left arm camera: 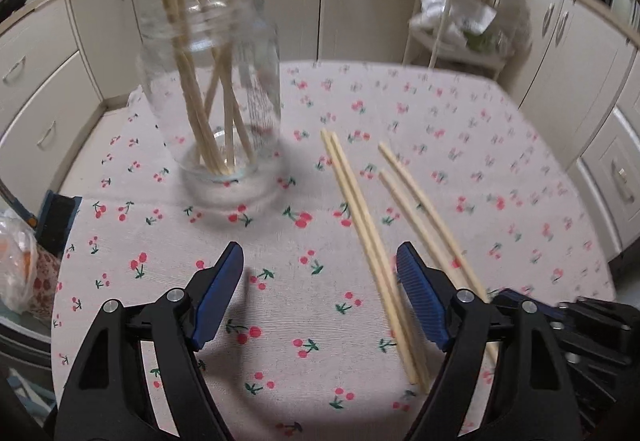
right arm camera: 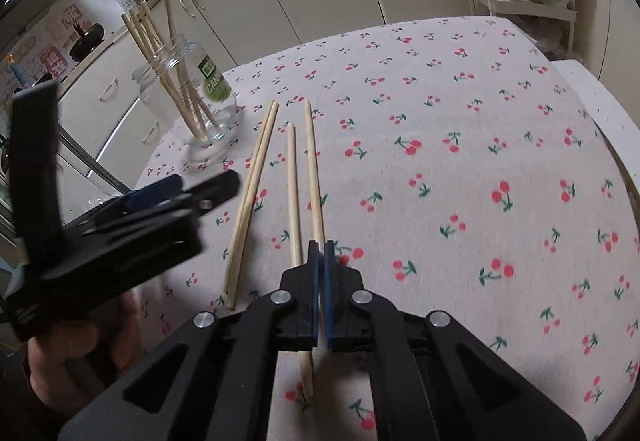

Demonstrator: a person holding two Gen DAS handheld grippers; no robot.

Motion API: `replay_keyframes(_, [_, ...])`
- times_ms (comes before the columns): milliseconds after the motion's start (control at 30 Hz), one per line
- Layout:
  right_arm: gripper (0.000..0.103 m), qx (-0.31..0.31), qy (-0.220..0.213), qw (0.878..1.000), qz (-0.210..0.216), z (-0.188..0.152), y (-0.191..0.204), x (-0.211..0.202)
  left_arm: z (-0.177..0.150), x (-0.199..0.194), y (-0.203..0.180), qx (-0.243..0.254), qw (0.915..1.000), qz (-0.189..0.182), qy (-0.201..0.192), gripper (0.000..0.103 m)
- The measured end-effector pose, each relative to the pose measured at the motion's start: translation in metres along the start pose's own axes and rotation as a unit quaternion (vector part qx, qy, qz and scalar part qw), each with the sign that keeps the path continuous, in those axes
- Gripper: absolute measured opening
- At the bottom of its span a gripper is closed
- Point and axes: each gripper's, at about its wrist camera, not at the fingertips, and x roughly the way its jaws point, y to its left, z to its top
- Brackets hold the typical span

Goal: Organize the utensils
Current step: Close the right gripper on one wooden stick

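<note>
Left claw (left arm camera: 320,269) agape; right claw (right arm camera: 319,253) clamped on chopstick (right arm camera: 312,161); jar (right arm camera: 200,97) label "CAN…"

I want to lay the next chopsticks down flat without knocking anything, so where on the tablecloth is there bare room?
Bare cloth runs right of the four loose chopsticks to the far and right table edges. A smaller bare patch lies between the left gripper and the glass jar. The stretch from jar to chopsticks is crowded.
</note>
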Motion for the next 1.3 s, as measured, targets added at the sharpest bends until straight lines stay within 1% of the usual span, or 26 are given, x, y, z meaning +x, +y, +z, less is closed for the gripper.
replay_keyframes(33, [0.003, -0.001, 0.0, 1.0, 0.0, 0.0, 0.001, 0.0, -0.001, 0.004, -0.001, 0.005, 1.0, 0.002, 0.006, 0.07])
replay_keyframes(67, [0.003, -0.004, 0.001, 1.0, -0.002, 0.0, 0.002, 0.0, -0.004, 0.004, 0.001, 0.003, 1.0, 0.0, 0.002, 0.07])
replay_keyframes(133, [0.003, -0.018, 0.002, 1.0, -0.012, 0.001, 0.006, 0.001, -0.005, 0.005, 0.005, 0.001, 1.0, -0.003, 0.006, 0.068])
replay_keyframes(200, [0.003, -0.038, 0.002, 0.999, -0.025, 0.003, 0.012, 0.003, -0.006, 0.005, 0.004, 0.01, 0.9999, 0.001, 0.009, 0.065])
replay_keyframes(267, [0.003, -0.06, 0.0, 0.997, -0.039, 0.003, 0.017, 0.004, -0.007, 0.004, 0.003, 0.025, 0.9996, 0.012, 0.01, 0.059])
replay_keyframes(300, [0.003, -0.067, -0.001, 0.997, -0.043, 0.003, 0.019, 0.005, -0.008, 0.003, 0.004, 0.03, 0.9995, 0.009, 0.011, 0.057])
replay_keyframes(400, [0.003, -0.083, -0.005, 0.995, -0.056, 0.001, 0.023, 0.006, -0.009, -0.002, 0.009, 0.041, 0.999, 0.001, 0.018, 0.047])
replay_keyframes(433, [0.003, -0.084, -0.003, 0.995, -0.057, 0.0, 0.024, 0.006, -0.009, -0.004, 0.009, 0.049, 0.9986, -0.003, 0.019, 0.038])
replay_keyframes(467, [0.003, -0.081, 0.001, 0.995, -0.054, -0.002, 0.024, 0.004, -0.01, -0.006, 0.01, 0.061, 0.9979, -0.006, 0.021, 0.031])
replay_keyframes(500, [0.003, -0.074, 0.008, 0.996, -0.043, -0.004, 0.024, 0.003, -0.012, -0.009, 0.01, 0.079, 0.9965, -0.015, 0.025, 0.028])
replay_keyframes(567, [0.003, -0.047, 0.03, 0.998, -0.004, -0.01, 0.022, -0.001, -0.016, -0.013, 0.011, 0.115, 0.9923, -0.033, 0.032, 0.022])
replay_keyframes(600, [0.003, -0.042, 0.037, 0.998, 0.007, -0.013, 0.022, -0.005, -0.019, -0.018, 0.017, 0.132, 0.9894, -0.044, 0.04, 0.021])
replay_keyframes(667, [0.002, -0.049, 0.033, 0.998, 0.003, -0.018, 0.025, -0.013, -0.021, -0.022, 0.027, 0.142, 0.9858, -0.065, 0.062, 0.021])
replay_keyframes(700, [0.003, -0.049, 0.033, 0.998, 0.0, -0.017, 0.025, -0.014, -0.021, -0.024, 0.034, 0.137, 0.9852, -0.075, 0.07, 0.021])
replay_keyframes(767, [0.003, -0.048, 0.033, 0.998, -0.004, -0.013, 0.025, -0.012, -0.02, -0.024, 0.043, 0.124, 0.986, -0.081, 0.077, 0.021])
replay_keyframes(800, [0.003, -0.046, 0.028, 0.998, -0.011, -0.008, 0.025, -0.01, -0.019, -0.023, 0.046, 0.114, 0.9873, -0.078, 0.077, 0.021])
replay_keyframes(900, [0.003, -0.048, 0.023, 0.999, -0.011, 0.004, 0.028, 0.0, -0.01, -0.018, 0.048, 0.085, 0.9912, -0.077, 0.067, 0.021])
replay_keyframes(933, [0.003, -0.049, 0.021, 0.999, -0.008, 0.007, 0.03, 0.002, -0.007, -0.016, 0.046, 0.08, 0.9917, -0.077, 0.065, 0.024])
replay_keyframes(967, [0.003, -0.055, 0.02, 0.998, -0.009, 0.011, 0.034, 0.005, -0.004, -0.013, 0.043, 0.076, 0.9925, -0.074, 0.062, 0.028])
replay_keyframes(1000, [0.003, -0.064, 0.017, 0.998, -0.016, 0.014, 0.038, 0.009, -0.002, -0.009, 0.04, 0.073, 0.9935, -0.065, 0.057, 0.03])
replay_keyframes(1100, [0.003, -0.084, 0.017, 0.996, -0.034, 0.021, 0.042, 0.022, 0.004, -0.001, 0.033, 0.067, 0.9952, -0.048, 0.051, 0.03])
replay_keyframes(1133, [0.003, -0.091, 0.02, 0.995, -0.04, 0.022, 0.043, 0.027, 0.004, 0.0, 0.031, 0.071, 0.9948, -0.051, 0.052, 0.026])
replay_keyframes(1167, [0.003, -0.101, 0.014, 0.994, -0.048, 0.022, 0.044, 0.029, 0.003, -0.001, 0.03, 0.075, 0.9942, -0.056, 0.053, 0.015])
replay_keyframes(1200, [0.003, -0.103, 0.022, 0.993, -0.053, 0.023, 0.043, 0.032, 0.001, -0.003, 0.028, 0.084, 0.9931, -0.061, 0.055, 0.011])
replay_keyframes(1233, [0.003, -0.092, 0.024, 0.995, -0.041, 0.024, 0.039, 0.031, -0.001, -0.004, 0.027, 0.09, 0.9922, -0.065, 0.056, 0.007])
replay_keyframes(1300, [0.003, -0.079, 0.024, 0.996, -0.03, 0.024, 0.035, 0.027, -0.005, -0.009, 0.029, 0.094, 0.9904, -0.079, 0.063, 0.005])
